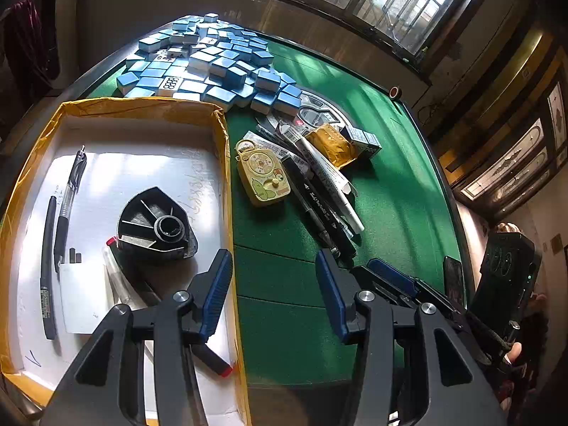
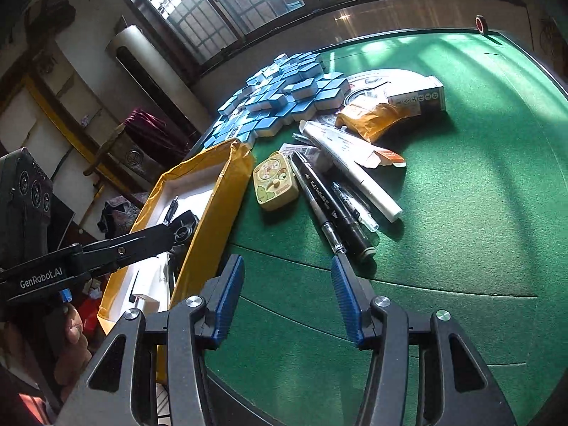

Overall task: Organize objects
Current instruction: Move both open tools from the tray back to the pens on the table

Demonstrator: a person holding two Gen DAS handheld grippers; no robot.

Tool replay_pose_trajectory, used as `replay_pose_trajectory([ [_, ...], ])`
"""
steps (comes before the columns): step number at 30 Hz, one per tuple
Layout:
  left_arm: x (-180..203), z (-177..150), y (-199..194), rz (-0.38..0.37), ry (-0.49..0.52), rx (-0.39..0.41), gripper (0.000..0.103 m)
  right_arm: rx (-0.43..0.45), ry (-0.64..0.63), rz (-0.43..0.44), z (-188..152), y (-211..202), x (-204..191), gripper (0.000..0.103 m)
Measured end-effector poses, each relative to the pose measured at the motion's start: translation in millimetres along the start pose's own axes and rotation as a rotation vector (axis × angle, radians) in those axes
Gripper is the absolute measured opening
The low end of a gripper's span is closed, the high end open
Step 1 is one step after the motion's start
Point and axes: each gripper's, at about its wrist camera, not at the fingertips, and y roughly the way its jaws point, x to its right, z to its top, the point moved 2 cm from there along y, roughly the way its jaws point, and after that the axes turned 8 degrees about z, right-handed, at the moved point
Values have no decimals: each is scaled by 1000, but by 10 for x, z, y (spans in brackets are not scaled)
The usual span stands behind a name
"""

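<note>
Green table [image 1: 390,191] under tiles [image 1: 213,64], pens [image 1: 319,206]

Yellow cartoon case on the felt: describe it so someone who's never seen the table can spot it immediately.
Start at the open box with yellow-taped walls sitting on the green table. Just outside its right wall, between the box and the fan of pens, lies the yellow case, flat on the felt. It is the only pale yellow, rounded item there, printed with cartoon characters and a round dial; its neighbours are long, thin, black or white.
</note>
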Motion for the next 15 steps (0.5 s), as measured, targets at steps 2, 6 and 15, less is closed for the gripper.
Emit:
replay_pose_trajectory([
  [2, 45, -22, 44, -1, 3, -14, 47, 2, 9, -5, -4, -14, 55, 46],
  [6, 85, -59, 101, 1, 11, -34, 47, -7, 28, -4, -3, 24, 128, 46],
  [15, 65, -80, 147, -11, 2, -52, 47, -2, 58, -51, 134, 106, 261, 45],
])
